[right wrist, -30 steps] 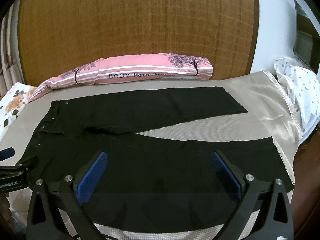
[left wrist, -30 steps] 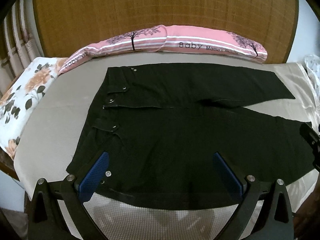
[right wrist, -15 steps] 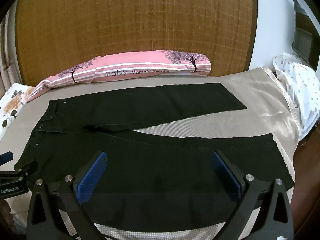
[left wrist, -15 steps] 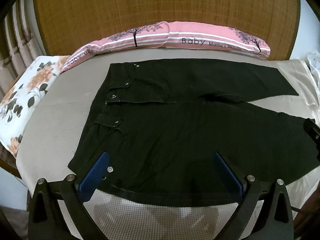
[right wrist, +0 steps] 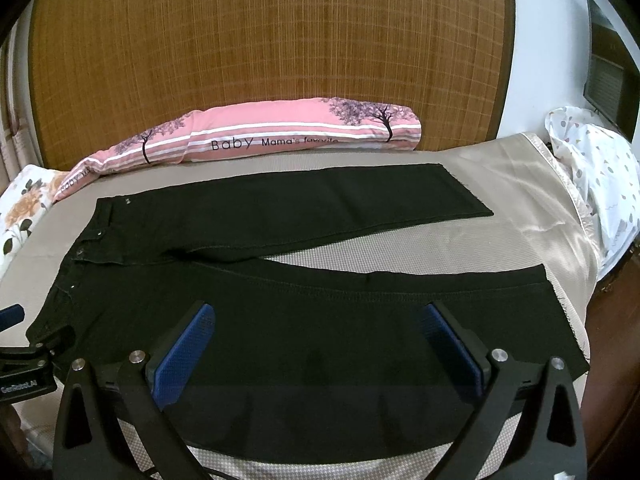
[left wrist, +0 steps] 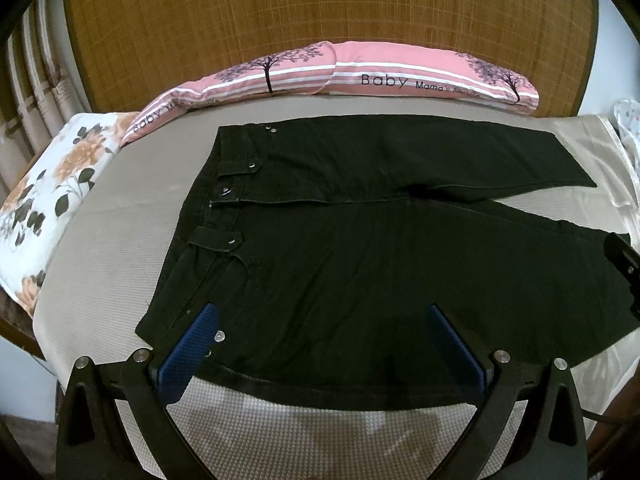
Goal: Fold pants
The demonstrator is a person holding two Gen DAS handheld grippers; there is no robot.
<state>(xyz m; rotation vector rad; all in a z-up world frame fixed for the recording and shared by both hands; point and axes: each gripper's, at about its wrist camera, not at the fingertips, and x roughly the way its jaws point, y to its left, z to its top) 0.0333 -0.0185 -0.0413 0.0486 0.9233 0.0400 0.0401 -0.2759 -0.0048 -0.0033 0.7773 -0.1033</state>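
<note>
Black pants [left wrist: 360, 248] lie flat on a bed, waistband to the left, both legs spread out to the right; they also show in the right wrist view [right wrist: 304, 280]. My left gripper [left wrist: 320, 344] is open and empty, above the near hip and front edge of the pants. My right gripper [right wrist: 316, 340] is open and empty, above the near leg. The right gripper's body shows at the right edge of the left wrist view [left wrist: 622, 268]. The left gripper's body shows at the left edge of the right wrist view [right wrist: 24, 356].
The bed has a beige mat [left wrist: 112, 240]. A long pink pillow [left wrist: 360, 76] lies along the woven headboard [left wrist: 320, 20]. A floral pillow [left wrist: 48, 192] sits at the left. A spotted white cloth [right wrist: 600, 168] lies at the right past the bed's edge.
Both grippers have drawn back slightly toward the near edge of the bed, so more of the pants shows. The pants have not moved. Both stay open.
</note>
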